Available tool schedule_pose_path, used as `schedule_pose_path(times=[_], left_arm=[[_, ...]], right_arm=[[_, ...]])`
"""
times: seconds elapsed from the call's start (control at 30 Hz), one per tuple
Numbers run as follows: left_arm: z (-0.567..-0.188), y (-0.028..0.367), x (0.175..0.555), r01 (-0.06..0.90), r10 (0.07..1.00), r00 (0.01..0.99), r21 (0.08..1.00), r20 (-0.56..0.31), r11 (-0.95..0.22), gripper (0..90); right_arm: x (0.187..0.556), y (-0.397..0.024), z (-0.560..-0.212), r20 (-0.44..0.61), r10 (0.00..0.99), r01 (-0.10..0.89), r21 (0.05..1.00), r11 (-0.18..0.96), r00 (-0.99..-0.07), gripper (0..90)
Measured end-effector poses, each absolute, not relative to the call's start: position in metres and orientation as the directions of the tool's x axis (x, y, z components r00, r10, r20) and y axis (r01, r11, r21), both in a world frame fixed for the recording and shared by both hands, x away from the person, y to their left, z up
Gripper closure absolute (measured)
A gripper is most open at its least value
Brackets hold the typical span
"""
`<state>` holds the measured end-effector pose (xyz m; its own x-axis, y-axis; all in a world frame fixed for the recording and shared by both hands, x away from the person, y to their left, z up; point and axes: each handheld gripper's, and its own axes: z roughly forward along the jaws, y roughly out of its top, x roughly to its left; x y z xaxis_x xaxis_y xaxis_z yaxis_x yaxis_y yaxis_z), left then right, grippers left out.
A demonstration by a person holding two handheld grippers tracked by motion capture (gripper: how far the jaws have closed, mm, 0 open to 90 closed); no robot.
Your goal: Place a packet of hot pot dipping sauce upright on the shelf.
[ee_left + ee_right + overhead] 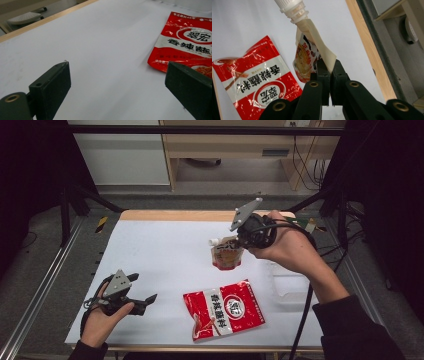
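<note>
Gripping a spouted pouch (pixel 308 53) by its edge, the right gripper (pixel 329 67) holds it clear above the white table (pixel 165 255). Near the red packet (pixel 223 309) lying flat, the left gripper (pixel 142 292) sits low, jaws wide apart and empty.

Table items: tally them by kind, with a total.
Flat red-and-white foil seasoning packet: 1
Small spouted pouch with white screw cap, held by the right gripper: 1
Clear plastic container: 1
Total: 3
</note>
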<state>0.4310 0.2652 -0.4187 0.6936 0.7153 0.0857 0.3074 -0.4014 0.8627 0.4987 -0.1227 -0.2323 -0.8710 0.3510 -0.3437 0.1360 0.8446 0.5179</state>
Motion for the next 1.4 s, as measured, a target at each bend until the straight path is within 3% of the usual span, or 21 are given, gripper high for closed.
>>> schedule_pose_path(times=[0.8,1.4], left_arm=[[-0.433,0.289,0.432,0.351,0.793,0.606,0.876,0.057,-0.331,6.2],[-0.435,0.288,0.432,0.354,0.789,0.609,0.864,0.078,-0.358,6.2]], right_arm=[[0.493,-0.223,-0.22,-0.375,0.483,0.241,0.534,0.81,-0.791,88.1],[0.517,-0.284,-0.245,-0.387,0.561,0.336,0.511,0.791,-0.732,88.2]])
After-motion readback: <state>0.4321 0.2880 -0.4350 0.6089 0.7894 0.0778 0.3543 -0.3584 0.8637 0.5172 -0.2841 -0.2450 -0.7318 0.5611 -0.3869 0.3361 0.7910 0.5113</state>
